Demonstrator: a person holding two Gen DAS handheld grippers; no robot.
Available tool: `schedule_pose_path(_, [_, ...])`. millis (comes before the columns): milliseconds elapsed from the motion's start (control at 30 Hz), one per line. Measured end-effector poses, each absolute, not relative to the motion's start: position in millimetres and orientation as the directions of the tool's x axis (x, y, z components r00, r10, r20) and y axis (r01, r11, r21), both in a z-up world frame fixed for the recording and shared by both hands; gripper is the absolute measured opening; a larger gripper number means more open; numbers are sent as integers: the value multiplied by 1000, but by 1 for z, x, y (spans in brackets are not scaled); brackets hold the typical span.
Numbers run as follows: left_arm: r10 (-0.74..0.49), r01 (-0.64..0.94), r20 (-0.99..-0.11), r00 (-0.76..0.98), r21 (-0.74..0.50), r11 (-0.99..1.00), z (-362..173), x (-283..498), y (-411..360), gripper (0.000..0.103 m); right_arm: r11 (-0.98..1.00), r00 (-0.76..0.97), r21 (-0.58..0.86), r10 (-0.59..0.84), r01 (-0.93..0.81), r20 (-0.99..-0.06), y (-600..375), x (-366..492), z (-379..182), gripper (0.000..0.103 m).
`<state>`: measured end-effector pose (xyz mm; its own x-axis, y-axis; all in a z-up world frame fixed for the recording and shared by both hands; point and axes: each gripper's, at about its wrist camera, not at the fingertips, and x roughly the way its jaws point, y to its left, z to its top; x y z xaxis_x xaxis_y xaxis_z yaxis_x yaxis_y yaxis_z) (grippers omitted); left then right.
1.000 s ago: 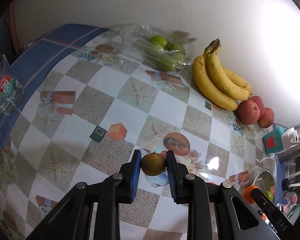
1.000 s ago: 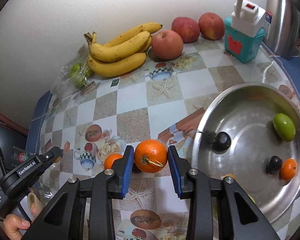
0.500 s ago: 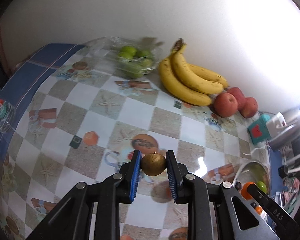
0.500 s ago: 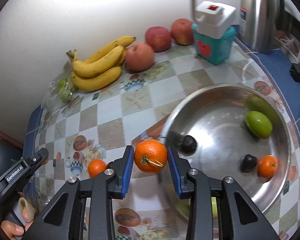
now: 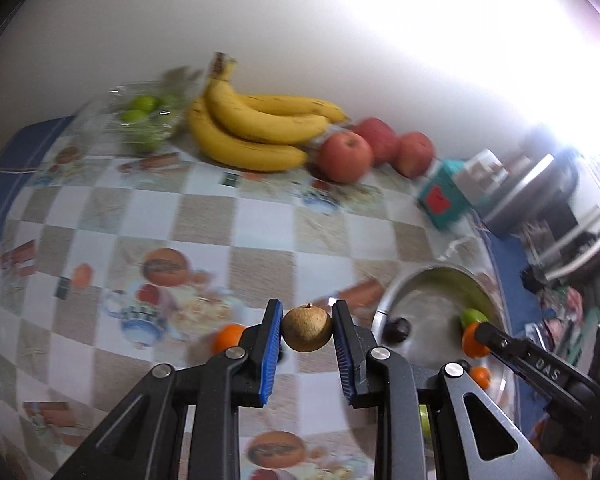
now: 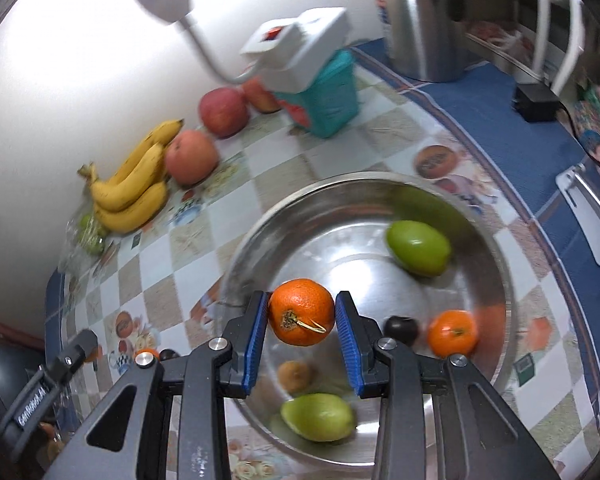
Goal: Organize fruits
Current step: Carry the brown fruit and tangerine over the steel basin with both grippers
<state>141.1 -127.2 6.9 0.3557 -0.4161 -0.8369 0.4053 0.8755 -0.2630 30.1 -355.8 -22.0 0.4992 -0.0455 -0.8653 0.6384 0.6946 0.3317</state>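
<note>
Two tools carry one fruit each: our right tool (image 6: 302,314) clamps an orange (image 6: 301,312) above the steel bowl (image 6: 496,276) for release; our left tool (image 5: 306,330) grips a brown fruit (image 5: 307,329) over the counter (image 5: 204,220), short of the bowl's rim

We have the left gripper (image 5: 307,330) angled steeply downward, its two blue-padded jaws drawn close and pressing on a small brown fruit (image 5: 306,329) from either side — the fruit sits at the very tips, clear of the surface below. Our right gripper (image 6: 302,314) points down at much the same slant, its jaws clamped on an orange (image 6: 301,312) between the blue pads. In each wrist view, the other gripper's black body shows at the frame's edge.
</note>
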Motion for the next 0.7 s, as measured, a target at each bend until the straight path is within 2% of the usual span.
schedule_pose_path(333, [-448,550,-847,284,-239,800,-3,102,-190,27,636,521,367,-63,679,-851,-381,6,-16,36])
schedule_pose_path(700, [-435,586,-861,265,-214,781,-25,95,-207,27,636,511,374,-38,675,-859,-389,11,-26,36])
